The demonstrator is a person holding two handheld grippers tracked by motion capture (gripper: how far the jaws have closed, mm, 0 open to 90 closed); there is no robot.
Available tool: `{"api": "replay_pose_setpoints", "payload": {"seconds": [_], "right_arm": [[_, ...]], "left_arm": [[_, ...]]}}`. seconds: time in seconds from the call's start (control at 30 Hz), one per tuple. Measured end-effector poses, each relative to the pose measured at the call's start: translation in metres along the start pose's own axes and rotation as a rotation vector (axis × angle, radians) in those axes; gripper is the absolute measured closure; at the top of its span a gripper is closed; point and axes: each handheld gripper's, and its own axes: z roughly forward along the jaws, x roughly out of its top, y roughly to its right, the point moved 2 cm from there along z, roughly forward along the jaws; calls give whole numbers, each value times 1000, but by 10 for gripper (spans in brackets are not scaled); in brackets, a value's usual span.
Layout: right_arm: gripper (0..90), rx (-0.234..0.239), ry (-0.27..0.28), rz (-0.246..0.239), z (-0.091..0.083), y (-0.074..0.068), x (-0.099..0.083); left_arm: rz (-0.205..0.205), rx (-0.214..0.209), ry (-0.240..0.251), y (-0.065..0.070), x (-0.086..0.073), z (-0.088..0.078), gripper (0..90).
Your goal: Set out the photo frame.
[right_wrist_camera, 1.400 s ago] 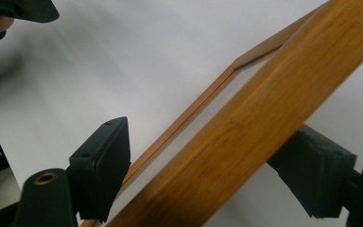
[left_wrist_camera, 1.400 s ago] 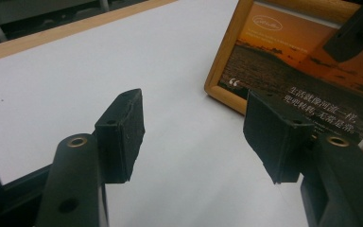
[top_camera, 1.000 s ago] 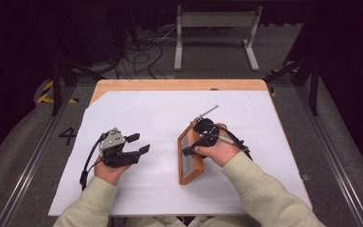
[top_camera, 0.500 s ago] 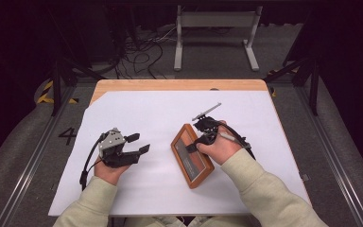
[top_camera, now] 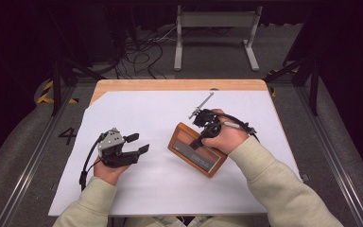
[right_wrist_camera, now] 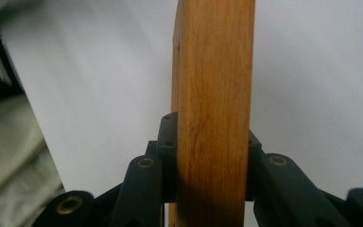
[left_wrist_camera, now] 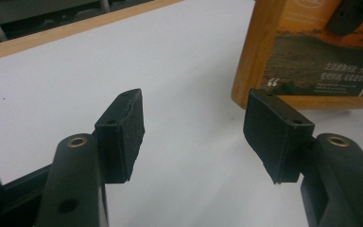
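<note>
While the right gripper (top_camera: 202,137) has just been closing its fingers onto the wooden picture frame (top_camera: 197,149) on the white bench (top_camera: 137,189), clamping its edge, the left gripper (top_camera: 133,145), fingers open and empty, waits just left of the frame's diagonal long axis.

The white table (top_camera: 170,189) lay bare along its far part and its near edge, so a hand could pass there freely. Between the left claw (top_camera: 137,144) and the wooden picture frame (top_camera: 196,151) there was an open strip of table. The frame stood in the way on the right side, clamped between the jaws of the right claw (top_camera: 201,139). The left claw's jaws stood apart with nothing between them.
</note>
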Motion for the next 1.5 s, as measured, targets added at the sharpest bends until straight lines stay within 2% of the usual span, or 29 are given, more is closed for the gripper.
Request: {"api": "replay_pose_setpoints", "payload": {"seconds": [0.03,0.13,0.23,0.3,0.4,0.47,0.53,0.6,0.73,0.77,0.8,0.87,0.9,0.97,1.0,1.07,1.13,1.17,1.2,1.23,1.27,1.3,1.33,1.4,1.5], "right_arm": [[722,9,-40,-71,0,0,2],[725,16,-123,-236,2,-1,7],[724,1,-194,-331,9,0,8],[724,11,-207,-366,16,1,7],[721,49,-188,-369,22,5,7],[719,55,-183,-387,22,7,7],[715,84,-169,-422,22,8,6],[715,100,-162,-428,22,9,5],[722,153,-165,-496,24,10,4],[723,153,-161,-485,24,10,5],[722,147,-163,-448,24,11,5],[721,147,-157,-446,25,12,5],[719,137,-156,-420,25,13,5],[690,121,-149,-403,24,14,5],[640,84,-119,-375,23,16,5],[508,41,-71,-351,21,20,4],[410,34,6,-281,17,23,0],[372,18,46,-277,14,25,-3],[372,18,46,-277,14,25,-3],[329,9,65,-269,11,26,-5],[261,-18,128,-247,5,27,-10],[245,-33,179,-227,0,28,-15],[230,-46,207,-198,-5,28,-21],[190,-88,271,-191,-13,29,-31],[161,-127,371,-145,-27,31,-53]], "left_arm": [[0,0,0,0,0,0,391],[6,-1,-2,0,0,1,391],[7,-3,-3,-1,0,1,392],[7,-4,-2,-1,0,1,392],[6,-6,-1,-1,0,1,392],[3,-7,0,0,0,2,392],[7,-9,-1,0,1,3,392],[2,-9,0,0,0,4,392],[6,-11,2,0,1,3,392],[6,-11,1,0,1,3,392],[5,-12,2,-1,1,3,392],[5,-12,2,0,1,3,391],[5,-11,2,0,1,3,391],[5,-11,2,0,1,3,391],[5,-11,3,0,1,3,391],[5,-11,5,0,1,3,391],[3,-11,5,0,1,2,391],[2,-11,5,0,1,2,390],[2,-11,5,0,1,2,389],[1,-11,4,0,1,2,389],[1,-12,5,1,1,2,388],[4,-14,5,1,1,2,387],[6,-12,4,2,1,2,387],[3,-14,7,4,2,1,382],[9,-13,-2,6,1,-1,367]]}}
